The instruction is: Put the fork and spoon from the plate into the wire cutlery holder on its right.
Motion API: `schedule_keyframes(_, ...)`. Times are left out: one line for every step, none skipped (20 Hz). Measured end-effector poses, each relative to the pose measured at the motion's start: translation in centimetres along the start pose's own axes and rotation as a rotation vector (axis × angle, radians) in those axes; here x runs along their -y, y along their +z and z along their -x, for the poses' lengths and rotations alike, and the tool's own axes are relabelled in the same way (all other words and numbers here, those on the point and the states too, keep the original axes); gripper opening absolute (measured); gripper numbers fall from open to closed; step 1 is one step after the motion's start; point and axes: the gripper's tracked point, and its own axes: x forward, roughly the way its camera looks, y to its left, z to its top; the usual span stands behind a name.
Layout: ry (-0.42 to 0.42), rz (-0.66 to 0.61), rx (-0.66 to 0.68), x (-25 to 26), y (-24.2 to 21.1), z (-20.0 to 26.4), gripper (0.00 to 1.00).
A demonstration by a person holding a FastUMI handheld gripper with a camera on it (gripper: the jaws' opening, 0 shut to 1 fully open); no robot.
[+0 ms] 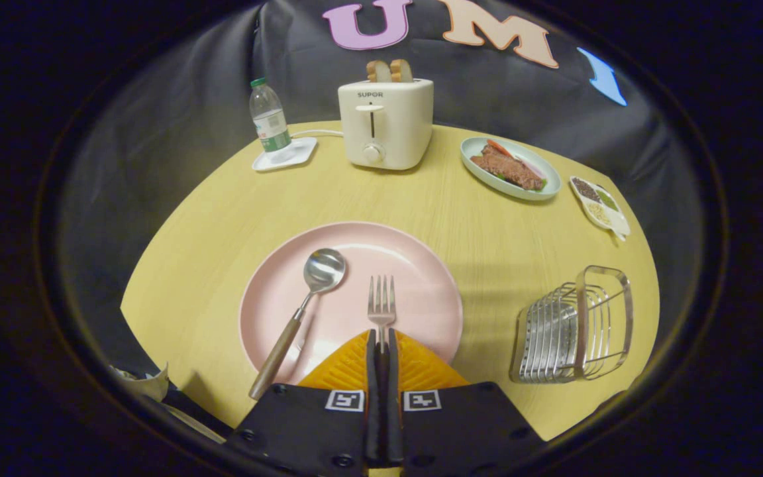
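A pink plate (pixel 414 255) lies on the round wooden table (pixel 222 218) just ahead of my fingers. A spoon (pixel 318 275) with a wooden handle rests on the plate's left half, its bowl pointing away and its handle reaching over the near rim. The metal fork (pixel 381 301) points away over the plate's middle, and its handle runs back between my fingers. My gripper (pixel 381 339) is shut on the fork's handle, which is hidden past the tines' neck. The wire cutlery holder (pixel 573 328) stands to the right of the plate.
At the table's far side stand a white toaster (pixel 387 122) with bread in it and a water bottle (pixel 269 122) on a small white tray. A dish of food (pixel 510 169) and a small condiment dish (pixel 600 205) sit at the far right.
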Motion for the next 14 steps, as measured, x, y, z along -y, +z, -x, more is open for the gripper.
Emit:
schedule_keyframes(0.005, -0.009, -0.002, 0.1, 0.3, 0.3, 0.08)
schedule_keyframes(0.011, -0.012, -0.006, 0.2, 0.7, 0.7, 0.08)
schedule_keyframes(0.016, -0.012, -0.007, 0.5, 1.2, 1.2, 0.08)
schedule_keyframes(0.021, -0.011, -0.003, 0.8, 1.8, 1.7, 0.08)
schedule_keyframes(0.025, -0.010, 0.000, 1.1, 2.3, 2.3, 0.08)
schedule_keyframes(0.028, -0.011, 0.000, 1.5, 2.8, 2.9, 0.08)
schedule_keyframes(0.033, -0.014, -0.001, 1.9, 3.3, 3.5, 0.08)
schedule_keyframes(0.037, -0.019, -0.002, 2.2, 3.6, 4.0, 0.08)
schedule_keyframes(0.039, -0.023, -0.003, 2.8, 3.9, 4.6, 0.08)
schedule_keyframes(0.039, -0.025, -0.003, 3.3, 4.3, 5.1, 0.08)
schedule_keyframes(0.041, -0.028, -0.005, 3.8, 4.5, 5.7, 0.08)
schedule_keyframes(0.042, -0.032, -0.009, 4.3, 4.6, 6.3, 0.08)
schedule_keyframes(0.046, -0.036, -0.018, 4.7, 4.6, 6.8, 0.08)
schedule_keyframes(0.047, -0.043, -0.027, 5.3, 4.6, 7.4, 0.08)
